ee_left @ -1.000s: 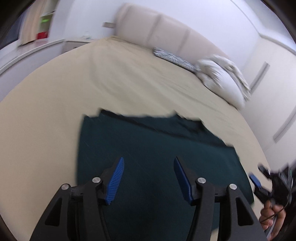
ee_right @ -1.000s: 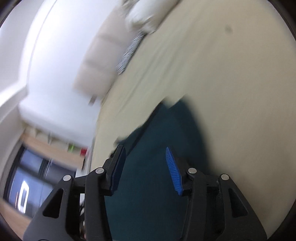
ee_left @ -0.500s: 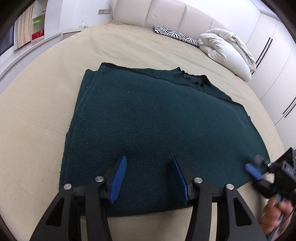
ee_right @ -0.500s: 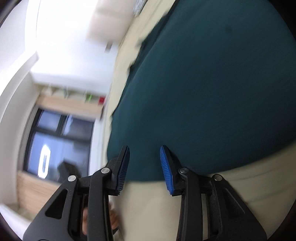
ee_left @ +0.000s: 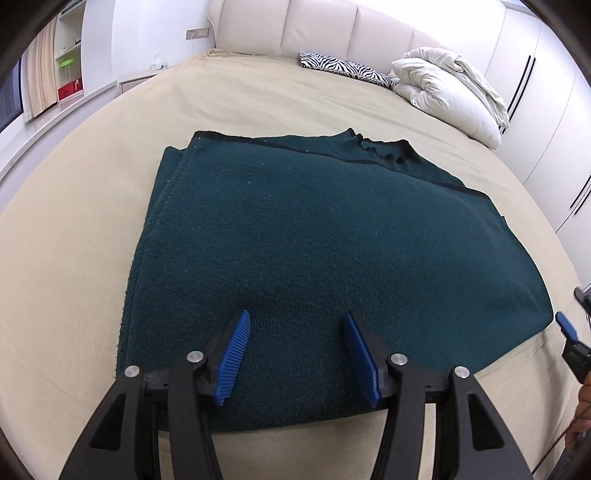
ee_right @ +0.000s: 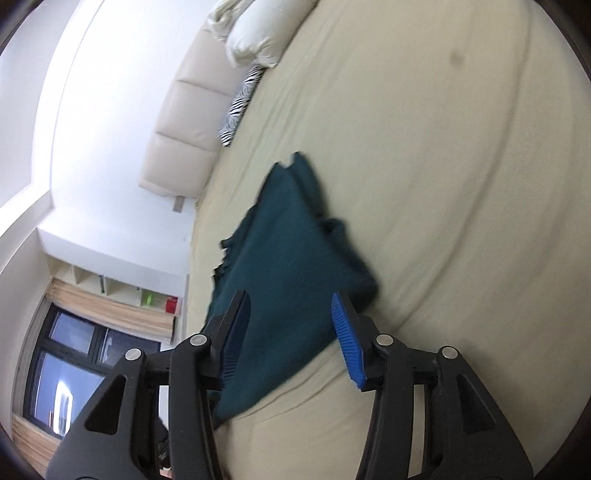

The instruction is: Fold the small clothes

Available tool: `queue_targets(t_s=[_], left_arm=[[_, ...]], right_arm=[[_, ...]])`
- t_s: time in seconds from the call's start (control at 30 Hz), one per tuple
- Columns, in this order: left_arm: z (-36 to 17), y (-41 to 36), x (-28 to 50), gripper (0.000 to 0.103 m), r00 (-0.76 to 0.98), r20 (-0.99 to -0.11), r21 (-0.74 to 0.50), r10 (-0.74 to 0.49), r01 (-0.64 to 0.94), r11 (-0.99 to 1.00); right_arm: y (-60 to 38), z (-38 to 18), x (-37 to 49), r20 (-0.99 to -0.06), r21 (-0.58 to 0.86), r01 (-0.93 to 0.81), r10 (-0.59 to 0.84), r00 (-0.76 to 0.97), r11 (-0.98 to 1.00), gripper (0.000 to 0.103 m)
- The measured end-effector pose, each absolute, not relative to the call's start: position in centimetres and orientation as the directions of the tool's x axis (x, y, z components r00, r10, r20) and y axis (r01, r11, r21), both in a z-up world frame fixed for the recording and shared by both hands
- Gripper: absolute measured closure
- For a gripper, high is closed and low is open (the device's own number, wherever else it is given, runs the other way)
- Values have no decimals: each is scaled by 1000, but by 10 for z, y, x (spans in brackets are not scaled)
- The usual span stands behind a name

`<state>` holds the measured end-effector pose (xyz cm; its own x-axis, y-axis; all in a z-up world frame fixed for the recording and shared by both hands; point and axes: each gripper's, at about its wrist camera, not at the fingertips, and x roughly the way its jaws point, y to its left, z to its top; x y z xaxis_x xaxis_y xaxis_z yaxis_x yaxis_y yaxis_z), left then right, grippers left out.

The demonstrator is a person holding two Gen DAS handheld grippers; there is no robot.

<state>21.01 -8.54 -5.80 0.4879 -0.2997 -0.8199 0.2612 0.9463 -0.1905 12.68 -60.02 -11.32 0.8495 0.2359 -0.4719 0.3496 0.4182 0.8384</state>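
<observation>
A dark green knitted garment [ee_left: 317, 240] lies folded flat on the beige bed [ee_left: 92, 206], its neckline at the far edge. My left gripper [ee_left: 297, 360] is open and empty, hovering over the garment's near edge. My right gripper [ee_right: 290, 336] is open and empty, tilted sideways, with the garment [ee_right: 280, 280] in front of it. The right gripper's blue fingertip [ee_left: 565, 325] shows at the right edge of the left wrist view, just off the garment's right corner.
A white duvet [ee_left: 447, 92] and a zebra-striped pillow [ee_left: 343, 68] lie at the head of the bed by the padded headboard [ee_left: 332, 26]. White wardrobes [ee_left: 554, 110] stand at the right. Shelves and a window [ee_right: 74, 369] are at the left.
The left gripper has drawn back and steadied, so the whole garment shows. The right gripper opened wider and pulled back from the garment, and its view swung toward the bed.
</observation>
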Motion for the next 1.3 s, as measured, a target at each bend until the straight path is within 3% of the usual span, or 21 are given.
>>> queue_targets(t_s=[0.17,0.37,0.47,0.63,1.0,1.07,1.17,1.23,1.3], left_arm=[[-58,-87,210,45,489,-821,-180,-293,265,947],[-58,-89,209,42,493,-822,-165,-285,272,948],[-58,-91,209,41,496,-822,-159,-281,275,948],[-57,-89,209,41,486,-823,-175,-294,275,945],[-44,-28,210,42,484,-790,-327,-377,187,926],[-37,-9,209,42,501,-783,-341,-369,151,928],[-23,8,205,33,546,-775,-329,-318,82,941],[-14,11,206,32,564,-758,-353,-328,67,933],[-8,0,209,31,561,-751,-366,-348,84,927]], right_arm=[[-546,-89,185,-480,812,261,343,808,522,57],[-520,-112,227,-529,797,261,421,737,544,57],[-529,-127,226,-580,771,319,401,709,552,57],[-560,-142,206,-512,829,324,386,767,456,58],[-622,-133,129,-501,835,388,248,829,390,58],[-627,-127,110,-533,809,430,191,824,401,51],[-632,-117,76,-499,833,420,161,851,360,46],[-630,-114,63,-495,837,428,140,858,341,39],[-625,-113,61,-475,856,410,166,864,316,38]])
